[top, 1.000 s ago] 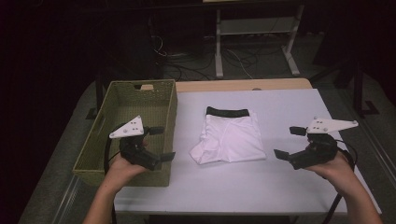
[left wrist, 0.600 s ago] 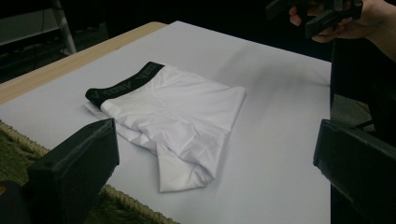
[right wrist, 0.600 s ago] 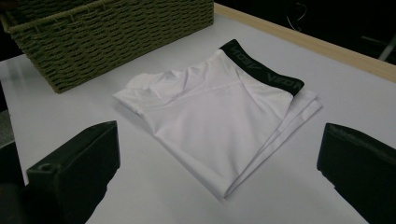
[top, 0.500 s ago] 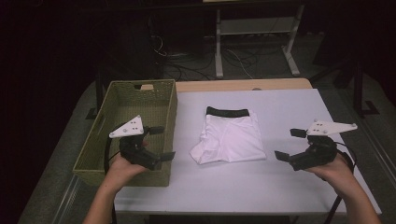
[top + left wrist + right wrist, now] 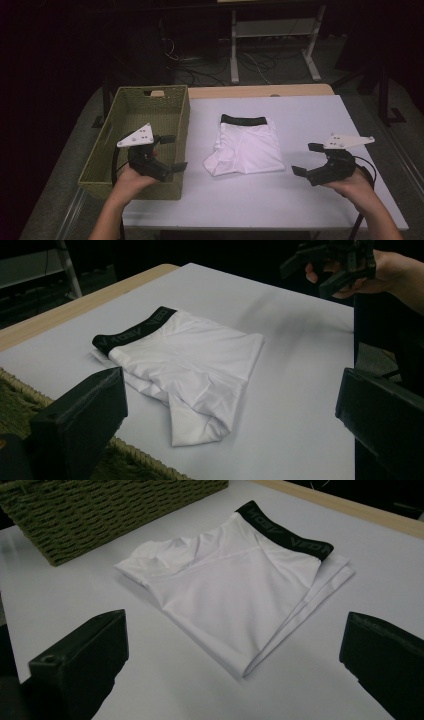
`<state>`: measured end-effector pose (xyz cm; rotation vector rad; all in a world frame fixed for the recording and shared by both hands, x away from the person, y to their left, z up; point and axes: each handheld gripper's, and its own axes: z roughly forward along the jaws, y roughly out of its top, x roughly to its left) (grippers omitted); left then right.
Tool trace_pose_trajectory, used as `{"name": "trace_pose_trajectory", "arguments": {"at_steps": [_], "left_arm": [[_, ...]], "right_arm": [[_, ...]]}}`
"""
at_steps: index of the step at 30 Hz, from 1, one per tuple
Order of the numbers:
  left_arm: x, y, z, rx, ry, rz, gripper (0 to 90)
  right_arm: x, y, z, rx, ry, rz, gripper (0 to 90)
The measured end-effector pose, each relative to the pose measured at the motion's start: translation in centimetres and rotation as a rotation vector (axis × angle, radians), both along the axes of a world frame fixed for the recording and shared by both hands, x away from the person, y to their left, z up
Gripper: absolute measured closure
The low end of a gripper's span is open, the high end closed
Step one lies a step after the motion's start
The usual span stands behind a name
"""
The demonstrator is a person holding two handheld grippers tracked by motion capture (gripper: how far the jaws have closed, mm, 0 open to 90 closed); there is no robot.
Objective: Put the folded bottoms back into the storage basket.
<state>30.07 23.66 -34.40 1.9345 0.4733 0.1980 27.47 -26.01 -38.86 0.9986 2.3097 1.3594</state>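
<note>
Basket beside shorts (apart)

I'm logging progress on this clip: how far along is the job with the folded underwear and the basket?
Done: the white underwear lies folded on the table, beside the green basket. In hand: nothing; the left claw hovers open over the basket's near corner, the right claw open to the garment's right. Left: probably gripping the garment and placing it in the basket.

Dim, soft-focus frames; black surroundings
</note>
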Motion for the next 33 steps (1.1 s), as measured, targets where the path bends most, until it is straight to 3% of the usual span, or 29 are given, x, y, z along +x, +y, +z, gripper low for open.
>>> {"name": "trace_pose_trajectory", "arguments": {"at_steps": [17,33], "left_arm": [[0.0,0.0,0.0,0.001,-0.006,0.001,0.1],[-0.1,0.0,0.0,0.002,-0.006,0.002,0.1]], "right_arm": [[0.7,0.9,-2.1,-0.028,0.048,0.008,0.0],[1.2,1.2,-3.5,-0.057,0.067,-0.027,0.4]]}}
